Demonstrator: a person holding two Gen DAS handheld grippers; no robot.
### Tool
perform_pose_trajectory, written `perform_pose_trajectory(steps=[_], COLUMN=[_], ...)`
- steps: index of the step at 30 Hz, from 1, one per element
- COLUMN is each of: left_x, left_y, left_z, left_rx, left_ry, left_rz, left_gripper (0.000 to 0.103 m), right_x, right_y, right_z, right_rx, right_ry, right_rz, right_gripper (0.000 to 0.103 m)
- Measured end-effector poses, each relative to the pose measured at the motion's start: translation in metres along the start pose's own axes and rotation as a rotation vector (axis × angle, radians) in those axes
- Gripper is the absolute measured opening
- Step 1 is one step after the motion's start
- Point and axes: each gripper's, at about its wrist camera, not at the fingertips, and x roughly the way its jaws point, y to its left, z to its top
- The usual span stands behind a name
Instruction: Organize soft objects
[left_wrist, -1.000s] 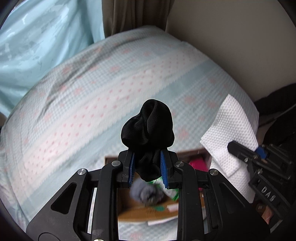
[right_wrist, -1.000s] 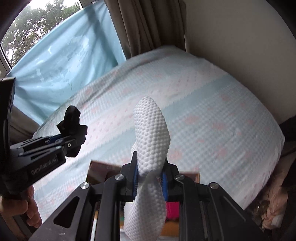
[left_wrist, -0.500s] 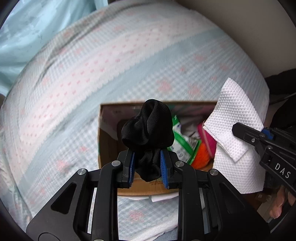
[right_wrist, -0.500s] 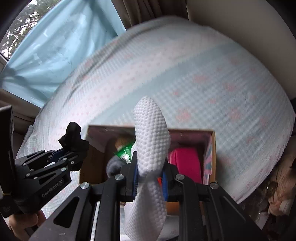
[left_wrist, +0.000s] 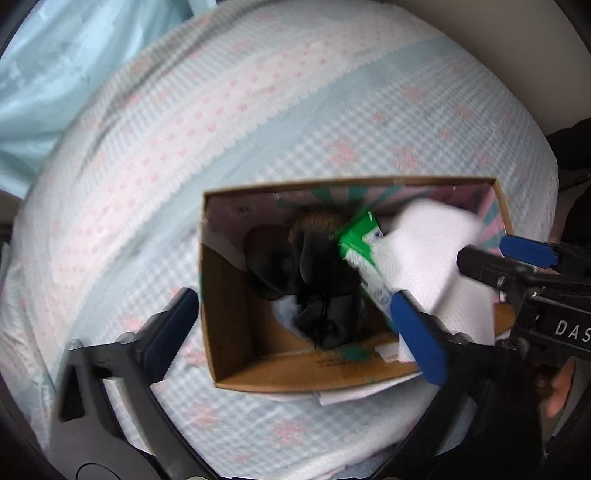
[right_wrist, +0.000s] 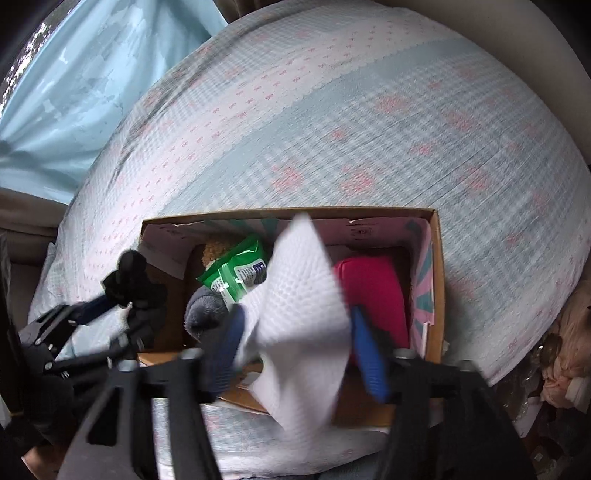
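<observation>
Left gripper (left_wrist: 295, 325): jaws stood wide apart over the cardboard box (left_wrist: 221, 314).
Black cloth (left_wrist: 317, 288): free of the pads, bunched inside the box's left half.
Green wipes packet (right_wrist: 236, 269): lay in the box beside the cloth.
White towel (right_wrist: 303, 306): loose between spread pads, over the box.
Right gripper (right_wrist: 299, 350): jaws were parted.
Pink item (right_wrist: 373, 291): occupied the box's right end.

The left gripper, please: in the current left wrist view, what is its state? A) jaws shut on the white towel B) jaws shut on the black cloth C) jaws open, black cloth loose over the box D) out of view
C: the left gripper has its jaws spread wide, and the black cloth sits free between them over the open cardboard box.
</observation>
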Motion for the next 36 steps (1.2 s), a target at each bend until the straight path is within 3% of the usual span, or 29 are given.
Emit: perform_pose_trajectory(steps=[2,3,15,21,26,36], left_x=[-0.001,-0.001,-0.009,-0.038,-0.093,-0.235], left_y=[-0.002,-0.003,-0.001,0.003,0.009,0.021], left_z=[0.002,0.003,-0.005,0.0,0.013,0.026], left_rx=[0.017,0.026,0.015,0.001,-0.011,-0.064], left_ry=[0.002,0.006,0.004,-0.041,-0.131,-0.413], left_rz=[0.003,0.01,-0.013,-0.024,-0.037,-0.033], left_gripper=[0.103,0.103,0.103,0.103,0.103,0.103], right_x=[0.001,0.0,-0.016,-0.047,-0.102,-0.24], right_y=[0.0,-0.001,-0.005,0.006,0.019,0.057], right_z=[0.002,0.002,-0.001,-0.001,-0.001,-0.012], right_rx=[-0.007,-0.009,0.012,-0.003,-0.003,-0.062], right_ry=[0.011,0.007,-0.028,-0.083,-0.172,-0.468], right_rz=[-0.03,-0.046,-0.068,-0.065,-0.087,-0.219], right_gripper=[0.094,0.098,0.098,0.098,0.098,0.098])
